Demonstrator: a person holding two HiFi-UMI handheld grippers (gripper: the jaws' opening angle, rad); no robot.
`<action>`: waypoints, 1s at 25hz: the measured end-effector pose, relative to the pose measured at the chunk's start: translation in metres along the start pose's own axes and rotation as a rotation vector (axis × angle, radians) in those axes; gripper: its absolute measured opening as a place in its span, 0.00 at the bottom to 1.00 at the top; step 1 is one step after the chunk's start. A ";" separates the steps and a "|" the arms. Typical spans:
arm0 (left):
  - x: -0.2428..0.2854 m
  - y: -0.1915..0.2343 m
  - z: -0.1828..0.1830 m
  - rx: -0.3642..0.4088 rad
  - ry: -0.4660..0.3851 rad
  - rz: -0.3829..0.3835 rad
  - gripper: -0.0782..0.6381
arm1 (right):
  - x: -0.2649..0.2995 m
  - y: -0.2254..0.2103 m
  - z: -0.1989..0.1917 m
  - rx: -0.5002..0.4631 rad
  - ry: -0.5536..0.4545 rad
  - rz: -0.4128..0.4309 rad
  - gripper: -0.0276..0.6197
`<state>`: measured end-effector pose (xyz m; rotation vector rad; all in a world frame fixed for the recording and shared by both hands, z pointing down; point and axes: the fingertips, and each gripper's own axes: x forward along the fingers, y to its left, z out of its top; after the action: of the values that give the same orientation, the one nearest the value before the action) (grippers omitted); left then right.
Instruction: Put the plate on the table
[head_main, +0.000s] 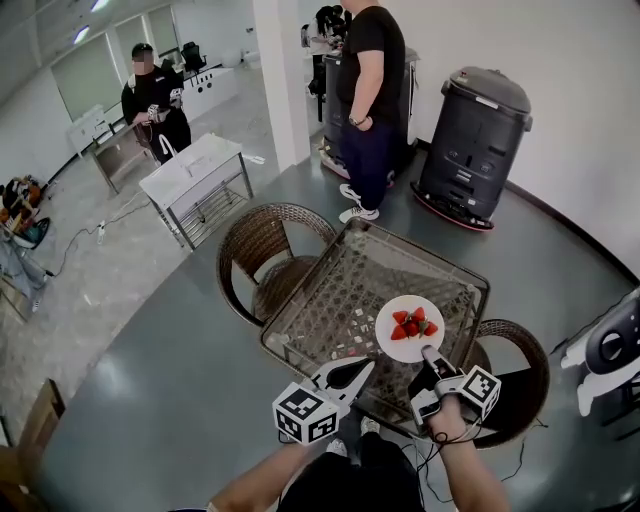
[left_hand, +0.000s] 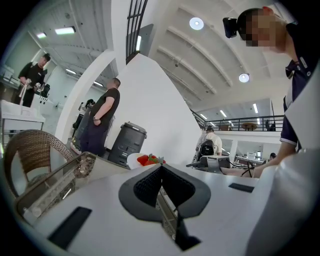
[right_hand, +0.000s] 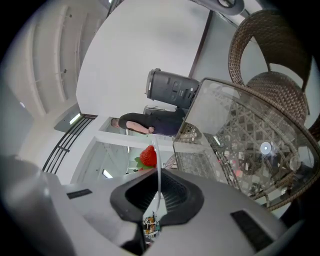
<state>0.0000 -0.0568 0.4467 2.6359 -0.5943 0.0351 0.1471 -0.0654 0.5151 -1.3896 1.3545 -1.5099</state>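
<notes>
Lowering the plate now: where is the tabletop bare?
Nothing else lies on the square glass-topped wicker table: bare glass runs from the round white plate of strawberries, gripped by the right tool, to the far and left rims. Crowding is only at the near edge, by the left tool.

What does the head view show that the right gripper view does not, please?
Head view only: the whole white plate from above, the left tongs, and a second person at a far bench. Right gripper view only: the right tongs shut on the plate's rim, seen edge-on as a thin white line. Both: the strawberries, the glass-topped table, the standing person and the dark machine.
</notes>
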 end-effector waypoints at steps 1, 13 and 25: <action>0.002 0.002 0.000 -0.001 0.001 0.004 0.12 | 0.004 0.002 0.002 -0.003 0.003 0.006 0.06; 0.024 0.029 -0.007 0.003 0.017 0.053 0.12 | 0.046 -0.026 0.022 0.012 0.041 -0.040 0.06; 0.043 0.061 -0.034 -0.003 0.073 0.115 0.12 | 0.113 -0.107 0.021 0.010 0.162 -0.187 0.06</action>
<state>0.0158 -0.1092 0.5074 2.5824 -0.7191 0.1645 0.1618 -0.1518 0.6454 -1.4469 1.3413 -1.7822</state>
